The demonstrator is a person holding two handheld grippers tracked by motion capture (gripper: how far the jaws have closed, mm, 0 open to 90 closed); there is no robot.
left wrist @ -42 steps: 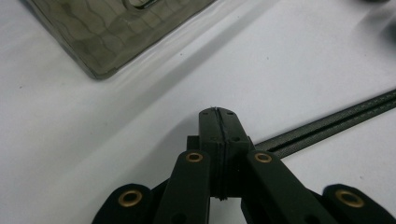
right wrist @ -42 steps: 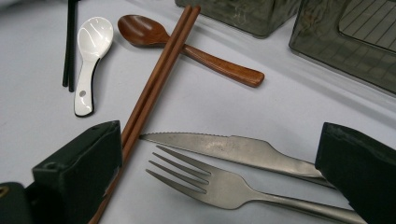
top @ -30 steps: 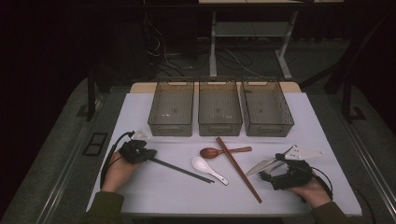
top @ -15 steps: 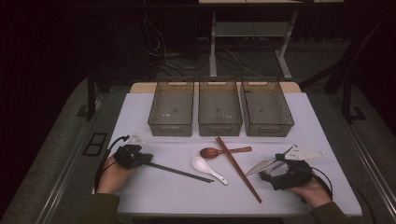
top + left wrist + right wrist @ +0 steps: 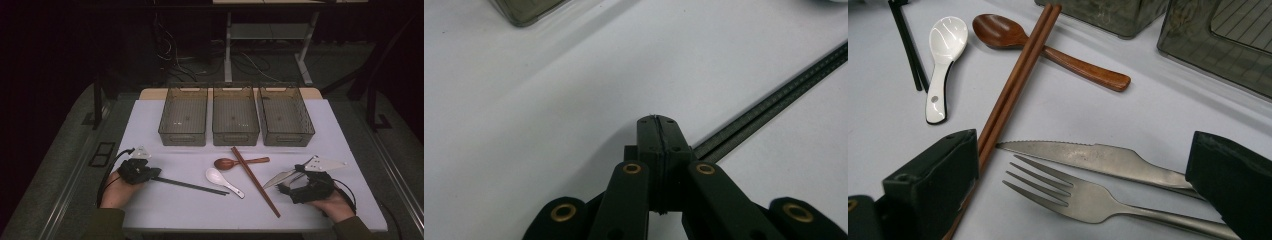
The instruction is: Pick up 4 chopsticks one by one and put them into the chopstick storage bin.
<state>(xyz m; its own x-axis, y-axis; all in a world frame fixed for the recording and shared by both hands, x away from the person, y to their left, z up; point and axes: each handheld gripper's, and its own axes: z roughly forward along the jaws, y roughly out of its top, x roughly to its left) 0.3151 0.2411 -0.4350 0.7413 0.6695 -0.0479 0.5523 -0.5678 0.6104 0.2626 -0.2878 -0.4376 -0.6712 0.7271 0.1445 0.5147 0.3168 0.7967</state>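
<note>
The left gripper has its jaws pressed together, empty, with the black chopsticks lying just beside them at 3 o'clock. The right gripper has its jaws wide apart around the fork and knife. To pick one cleanly, it should close on the fork alone. The right gripper view shows the knife's tiny teeth; the high view shows three bins at 12 o'clock.

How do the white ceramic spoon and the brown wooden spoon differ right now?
The white ceramic spoon is short, glossy and lies apart from the brown wooden chopsticks. The brown wooden spoon is longer and slimmer, and its handle passes under those chopsticks. Both lie bowl-up on the white table.
</note>
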